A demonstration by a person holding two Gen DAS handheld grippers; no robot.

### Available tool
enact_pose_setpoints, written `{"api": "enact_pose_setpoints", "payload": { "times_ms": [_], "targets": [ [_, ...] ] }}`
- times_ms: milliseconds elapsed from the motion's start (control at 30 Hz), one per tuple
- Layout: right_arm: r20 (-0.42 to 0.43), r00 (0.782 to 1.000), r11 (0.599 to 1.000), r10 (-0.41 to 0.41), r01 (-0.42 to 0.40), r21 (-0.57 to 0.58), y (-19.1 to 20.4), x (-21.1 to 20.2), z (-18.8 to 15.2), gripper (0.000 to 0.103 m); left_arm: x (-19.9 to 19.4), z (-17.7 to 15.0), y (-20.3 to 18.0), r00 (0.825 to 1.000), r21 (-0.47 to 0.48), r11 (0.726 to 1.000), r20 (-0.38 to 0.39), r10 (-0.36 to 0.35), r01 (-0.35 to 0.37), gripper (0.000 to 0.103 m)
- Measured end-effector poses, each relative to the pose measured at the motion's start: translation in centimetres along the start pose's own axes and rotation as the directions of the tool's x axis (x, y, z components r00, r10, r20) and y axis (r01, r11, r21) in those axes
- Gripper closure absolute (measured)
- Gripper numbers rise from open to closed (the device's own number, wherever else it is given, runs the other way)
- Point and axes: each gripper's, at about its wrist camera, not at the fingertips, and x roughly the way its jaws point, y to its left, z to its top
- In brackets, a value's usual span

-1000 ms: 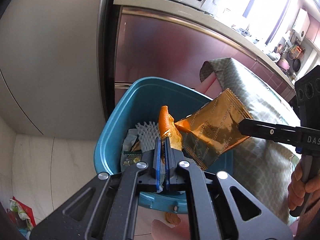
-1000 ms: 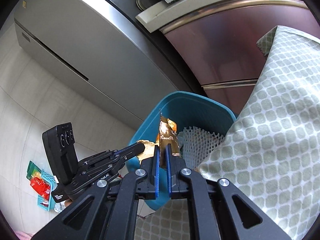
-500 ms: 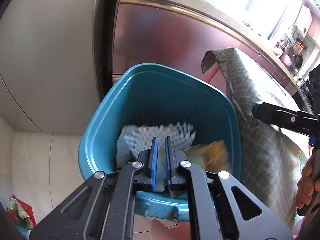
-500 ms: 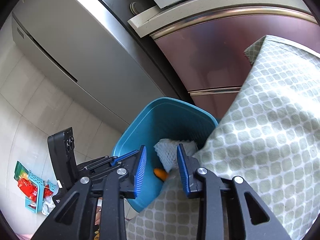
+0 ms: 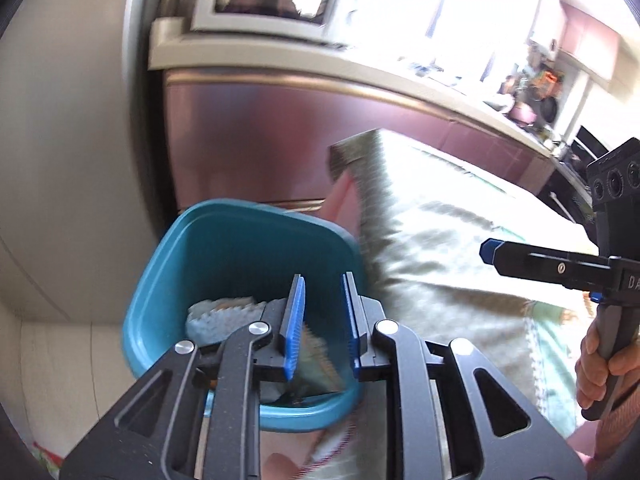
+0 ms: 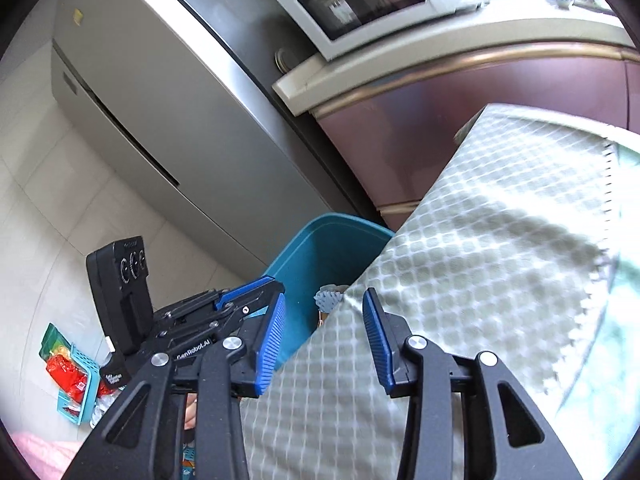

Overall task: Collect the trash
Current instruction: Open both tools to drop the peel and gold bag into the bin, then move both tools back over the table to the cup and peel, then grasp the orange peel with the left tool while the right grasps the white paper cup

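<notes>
where it meets the tablecloth (image 5: 440,248), teal bin (image 5: 224,240) with foam netting (image 5: 216,314)

In your right wrist view, white lettering reading "GenRobot.AI" runs along the black body of the left tool (image 6: 250,294), at about eight o'clock. In your left wrist view, the right tool (image 5: 490,250) shows only the cut-off letters "DA" at three o'clock. Nothing else is legible.
</notes>
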Motion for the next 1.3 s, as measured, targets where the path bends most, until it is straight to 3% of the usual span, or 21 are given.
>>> {"api": "enact_pose_setpoints", "payload": {
  "times_ms": [200,400,567,800,1000,1200,1300],
  "targets": [
    [0.092,0.996,1.000,-0.015,0.015,0.004,-1.2,-6.4,-1.7,0.061,-1.7,0.9,-5.3,0.993,0.087,0.990,0.034,-0.110,0.107,0.078],
    [0.191,0.973,0.991,-0.126,0.117,0.060,-4.5,-13.3,-4.1,0.058,-1.2,1.0,-13.1,0.967,0.196,0.948,0.006,-0.255,0.249,0.073],
    [0.281,0.927,0.962,-0.248,0.202,0.182,-8.8,-20.0,-6.8,0.058,0.3,0.0,-20.3,0.932,0.278,0.891,-0.066,-0.355,0.359,0.072],
    [0.342,0.848,0.892,-0.404,0.282,0.354,-15.2,-26.9,-10.1,0.057,2.9,-2.5,-30.2,0.882,0.382,0.795,-0.192,-0.430,0.471,0.071],
    [0.374,0.834,0.859,-0.407,0.209,0.468,-19.6,-29.0,-11.7,0.056,5.7,-3.8,-37.2,0.845,0.412,0.738,-0.279,-0.456,0.535,0.070],
    [0.408,0.839,0.846,-0.361,0.110,0.521,-22.0,-28.8,-12.0,0.056,7.5,-4.3,-41.7,0.835,0.443,0.708,-0.316,-0.451,0.550,0.070],
    [0.423,0.839,0.833,-0.342,0.062,0.550,-23.2,-28.4,-11.9,0.056,8.4,-4.8,-42.9,0.842,0.468,0.700,-0.329,-0.428,0.539,0.070]
  ]
}}
